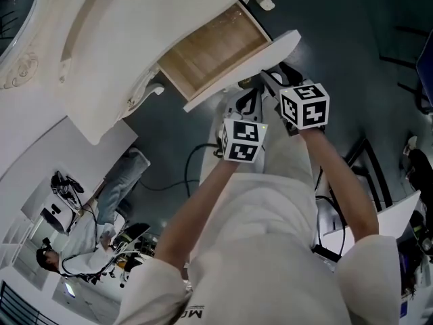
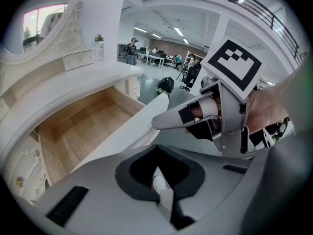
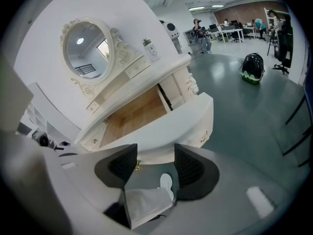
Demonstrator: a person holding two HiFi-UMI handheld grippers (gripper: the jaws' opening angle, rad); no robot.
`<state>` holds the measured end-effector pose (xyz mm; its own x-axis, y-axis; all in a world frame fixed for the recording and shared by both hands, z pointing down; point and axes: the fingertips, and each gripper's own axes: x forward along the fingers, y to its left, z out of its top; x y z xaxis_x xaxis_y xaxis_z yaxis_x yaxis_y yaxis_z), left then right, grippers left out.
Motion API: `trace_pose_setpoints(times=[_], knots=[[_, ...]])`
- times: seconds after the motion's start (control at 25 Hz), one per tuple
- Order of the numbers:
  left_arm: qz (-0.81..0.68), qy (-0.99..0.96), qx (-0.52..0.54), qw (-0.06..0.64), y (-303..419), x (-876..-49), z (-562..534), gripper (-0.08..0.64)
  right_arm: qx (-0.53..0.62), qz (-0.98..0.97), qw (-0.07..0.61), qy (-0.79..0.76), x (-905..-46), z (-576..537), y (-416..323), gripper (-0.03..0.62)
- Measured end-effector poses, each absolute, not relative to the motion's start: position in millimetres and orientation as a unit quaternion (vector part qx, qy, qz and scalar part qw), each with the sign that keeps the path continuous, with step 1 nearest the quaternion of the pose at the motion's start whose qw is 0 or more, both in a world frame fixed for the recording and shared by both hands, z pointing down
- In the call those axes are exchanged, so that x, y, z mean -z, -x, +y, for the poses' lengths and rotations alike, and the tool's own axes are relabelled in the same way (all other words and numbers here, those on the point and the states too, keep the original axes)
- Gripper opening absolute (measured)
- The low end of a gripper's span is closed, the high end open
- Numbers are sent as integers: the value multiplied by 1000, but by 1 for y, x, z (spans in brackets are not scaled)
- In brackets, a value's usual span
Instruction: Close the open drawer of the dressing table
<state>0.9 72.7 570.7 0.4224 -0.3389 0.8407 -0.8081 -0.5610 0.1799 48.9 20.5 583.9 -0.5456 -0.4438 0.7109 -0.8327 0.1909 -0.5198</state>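
Drawer [image 1: 215, 51] of dressing table [image 1: 95, 66] stands pulled out, just ahead of my right gripper [image 3: 155, 156] (jaws apart, empty; left gripper [image 2: 157, 151] closed on nothing): approach step, so next I should press its front squarely inward.

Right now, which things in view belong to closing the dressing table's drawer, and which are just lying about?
Job: open drawer; white front; dressing table; left gripper; right gripper.
Lying about: bottle on the tabletop; dark bag on the floor; office chair; people in the background.
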Motion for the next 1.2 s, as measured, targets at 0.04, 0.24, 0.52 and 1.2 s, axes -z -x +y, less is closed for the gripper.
trace_pose_setpoints(times=[0.04, 0.24, 0.52, 1.2], knots=[[-364, -789, -396, 297, 0, -572, 72, 8, -468, -744, 207, -429, -584, 19, -48, 207], [-369, -788, -393, 298, 7, -572, 70, 8, -461, -748, 214, -426, -584, 12, -45, 206], [-379, -784, -385, 306, 16, -573, 65, 8, -455, -746, 222, -434, -584, 5, -45, 206], [-404, -775, -367, 319, 36, -572, 51, 8, -438, -752, 231, -435, -584, -15, -37, 206]])
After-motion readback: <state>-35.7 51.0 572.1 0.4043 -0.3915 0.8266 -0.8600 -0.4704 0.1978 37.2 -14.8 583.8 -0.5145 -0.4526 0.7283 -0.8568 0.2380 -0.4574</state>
